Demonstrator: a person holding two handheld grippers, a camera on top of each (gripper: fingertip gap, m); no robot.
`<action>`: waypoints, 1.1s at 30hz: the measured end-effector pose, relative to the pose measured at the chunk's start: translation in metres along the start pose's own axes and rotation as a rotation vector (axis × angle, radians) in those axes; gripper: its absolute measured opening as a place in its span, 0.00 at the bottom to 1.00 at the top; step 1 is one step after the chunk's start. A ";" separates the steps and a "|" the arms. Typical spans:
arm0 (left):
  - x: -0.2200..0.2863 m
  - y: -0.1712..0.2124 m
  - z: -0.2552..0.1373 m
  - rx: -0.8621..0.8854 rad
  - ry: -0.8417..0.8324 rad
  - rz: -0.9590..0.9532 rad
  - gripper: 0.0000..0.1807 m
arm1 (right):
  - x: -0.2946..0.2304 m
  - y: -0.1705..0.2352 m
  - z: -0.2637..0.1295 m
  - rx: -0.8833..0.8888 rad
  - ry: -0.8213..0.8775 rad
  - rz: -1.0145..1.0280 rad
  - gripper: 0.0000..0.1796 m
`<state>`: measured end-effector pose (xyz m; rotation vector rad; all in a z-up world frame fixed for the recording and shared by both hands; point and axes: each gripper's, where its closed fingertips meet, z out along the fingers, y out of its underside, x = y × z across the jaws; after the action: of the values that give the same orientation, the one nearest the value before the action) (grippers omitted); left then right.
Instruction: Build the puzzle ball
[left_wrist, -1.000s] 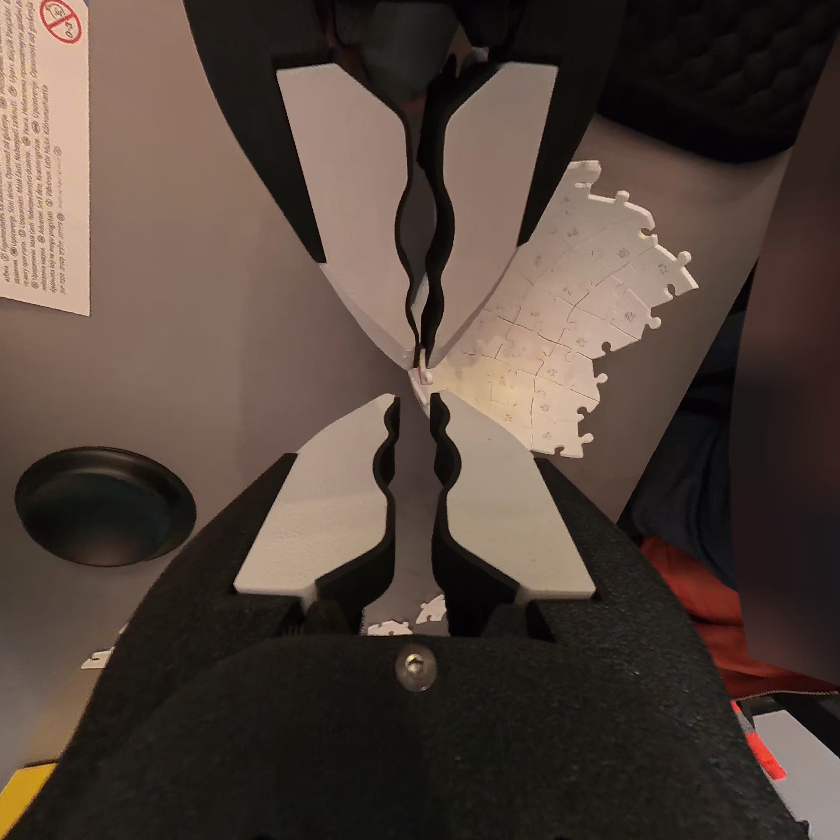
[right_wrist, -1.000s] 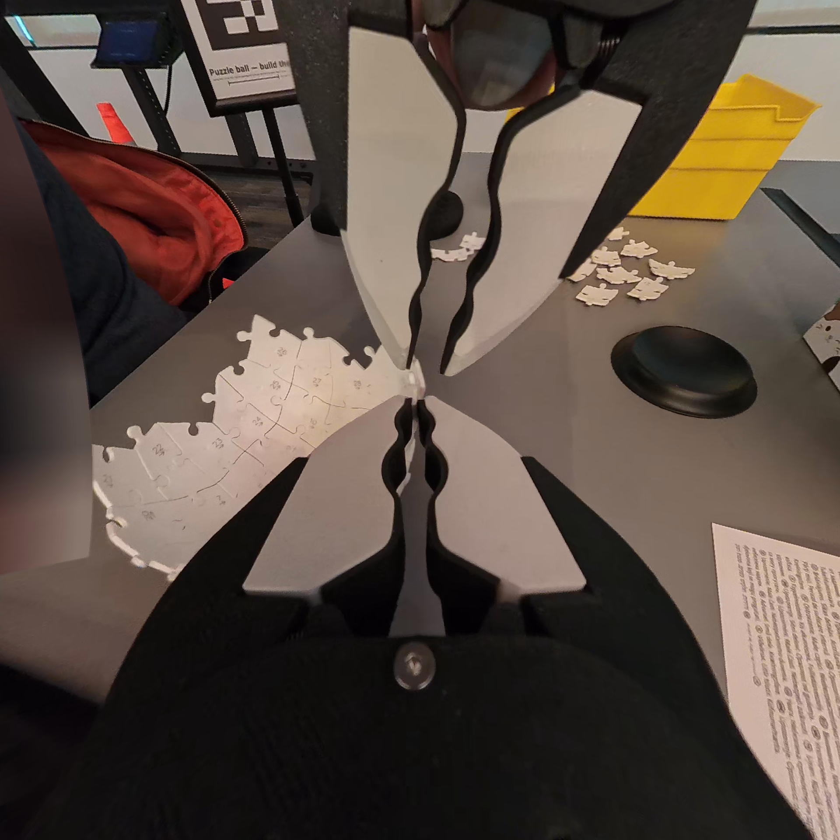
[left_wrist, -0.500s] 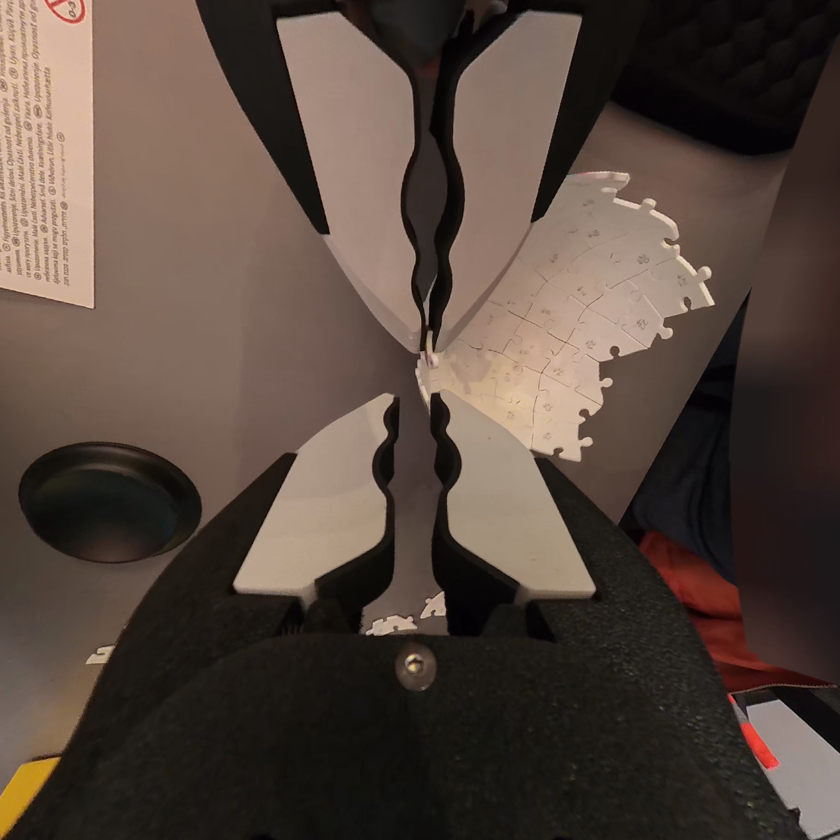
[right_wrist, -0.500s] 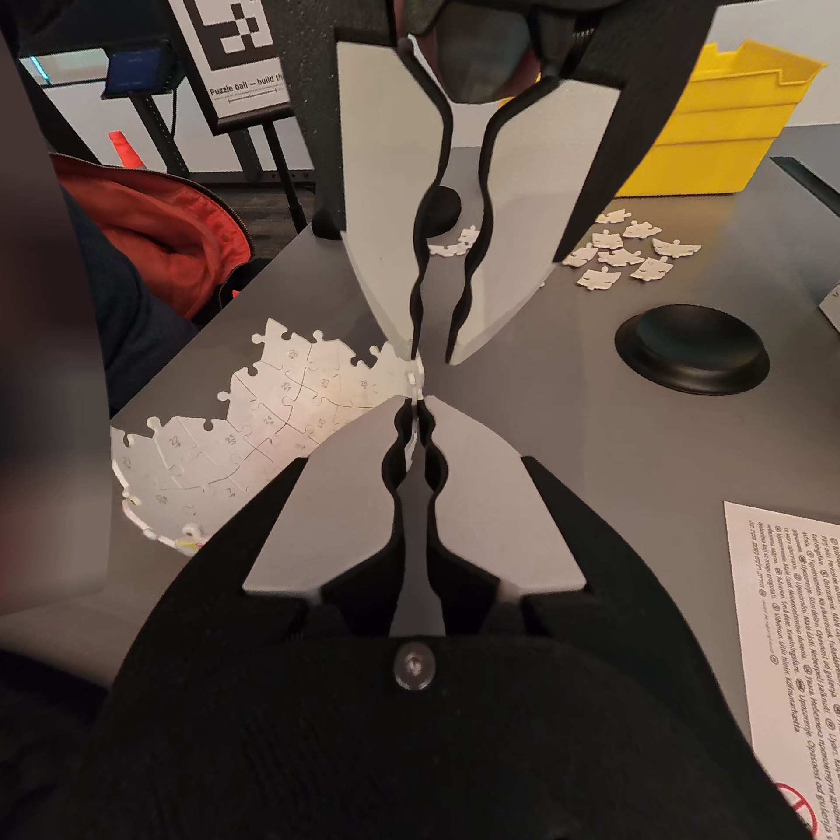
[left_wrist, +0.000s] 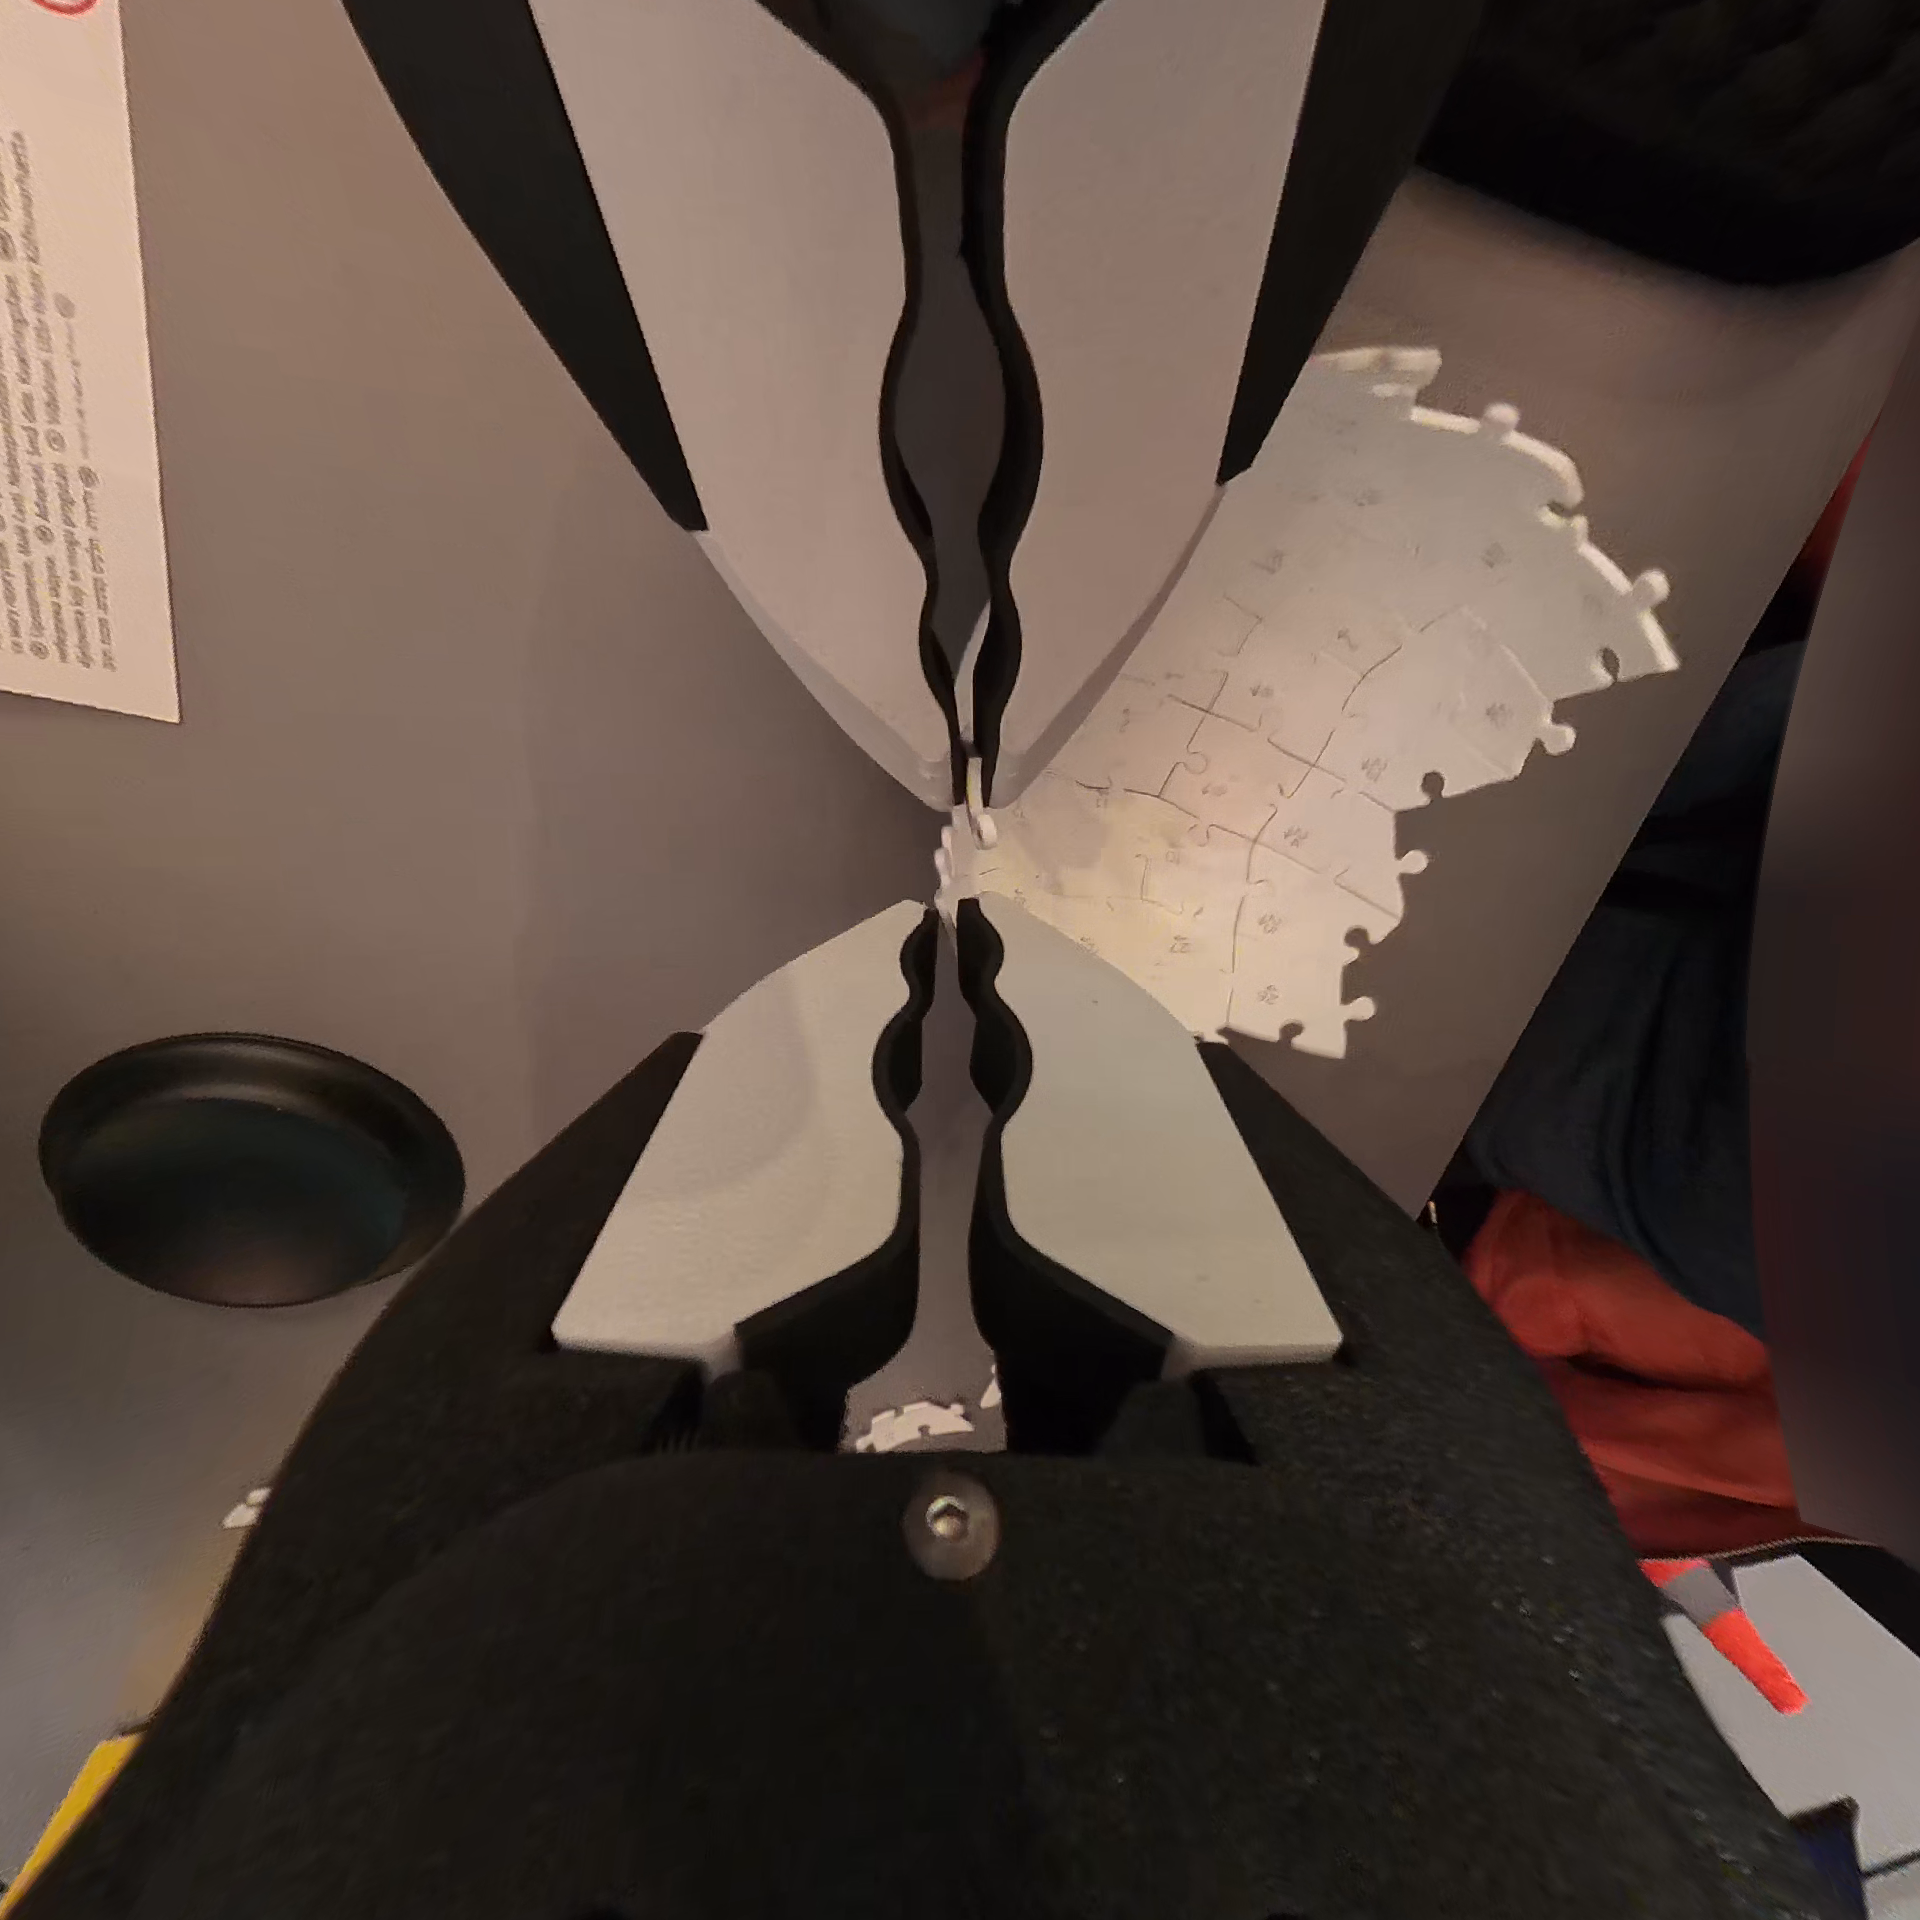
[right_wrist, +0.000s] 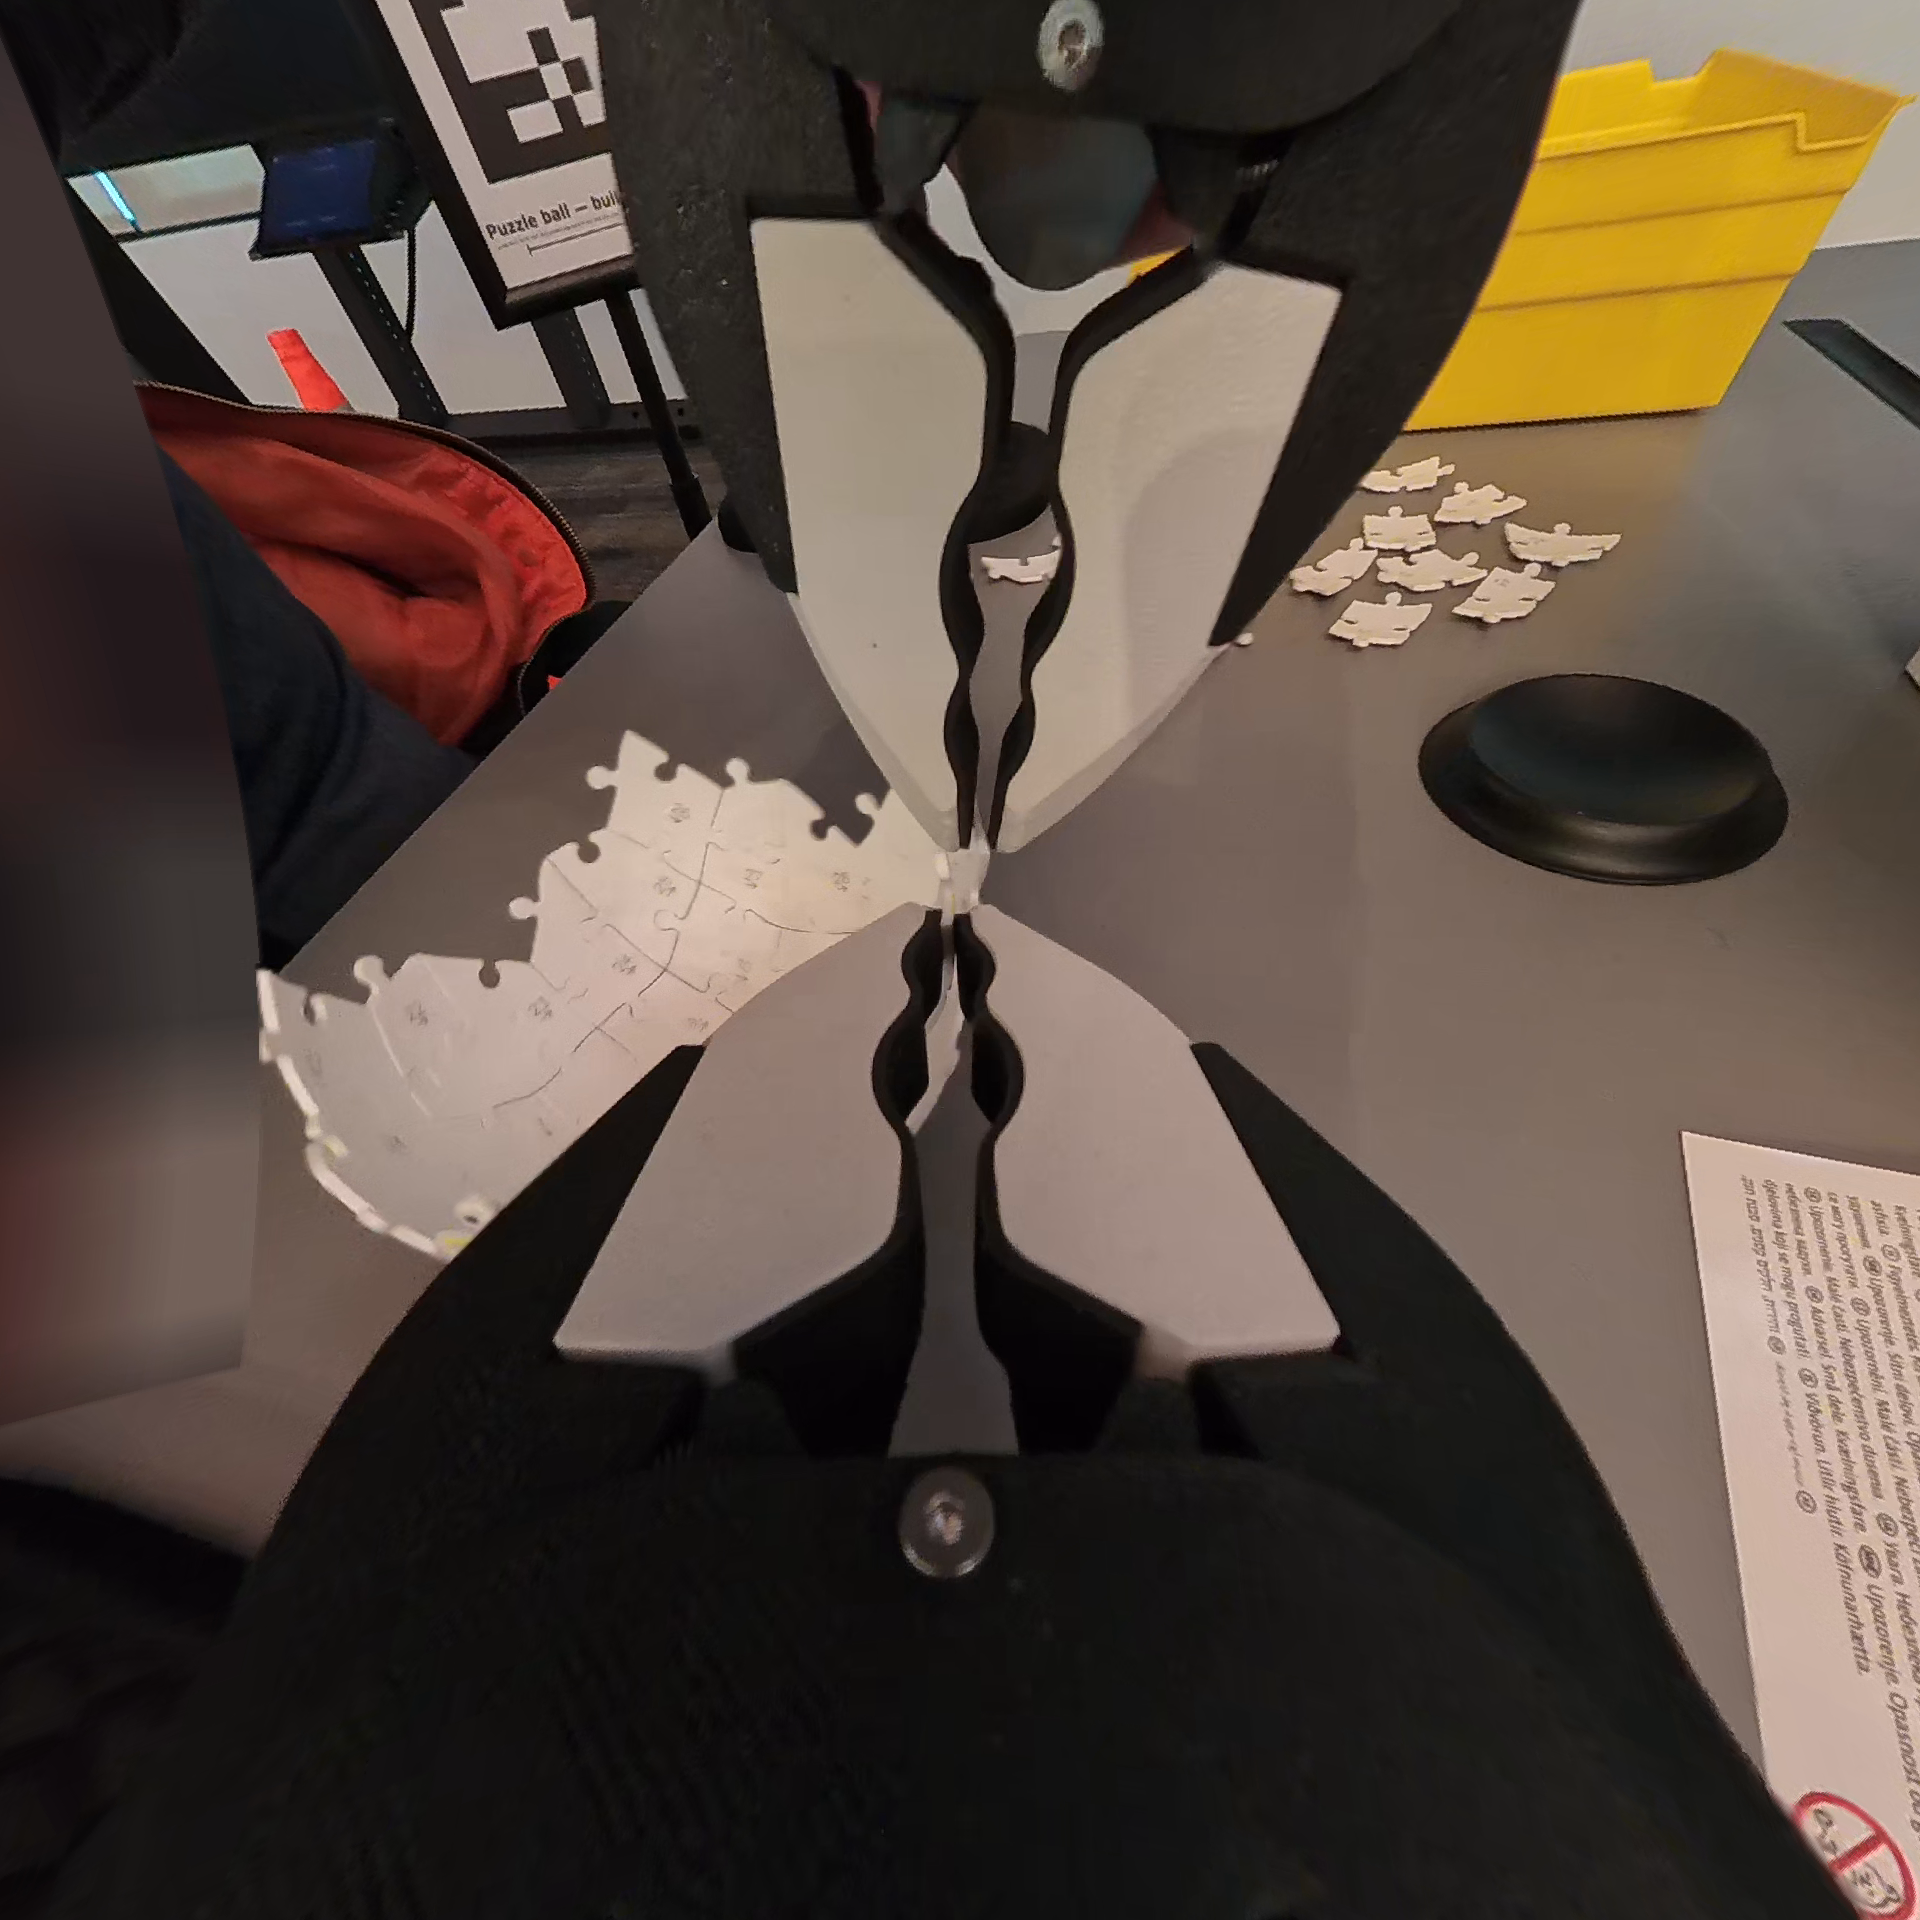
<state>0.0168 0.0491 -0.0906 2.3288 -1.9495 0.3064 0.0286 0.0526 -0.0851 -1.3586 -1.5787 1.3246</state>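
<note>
Two grippers meet tip to tip above the grey table (right_wrist: 1351, 935). On the left, the left gripper (left_wrist: 948, 909) has its jaws almost shut, pinching the edge of the curved puzzle shell (left_wrist: 1299, 790). On the right, the right gripper (right_wrist: 954, 920) has its jaws nearly closed too, and it seems to nip a small loose piece (left_wrist: 977, 805) at the same edge. The shell hangs in the air by one corner. I think a hard push could bend it and pop joined pieces apart, or the little piece could slip out and drop.
</note>
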 end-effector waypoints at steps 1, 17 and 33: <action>0.000 -0.002 0.000 0.006 0.001 0.010 0.02 | 0.000 0.000 0.000 0.002 0.000 -0.010 0.02; -0.013 -0.013 0.004 0.060 0.005 0.048 0.01 | 0.011 0.009 -0.002 0.003 0.011 0.114 0.02; -0.019 -0.016 0.004 0.104 0.026 0.048 0.01 | 0.022 0.013 -0.006 -0.004 0.057 0.189 0.02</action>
<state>0.0295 0.0697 -0.0979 2.3293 -2.0267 0.4503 0.0322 0.0748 -0.0988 -1.5664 -1.4442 1.3800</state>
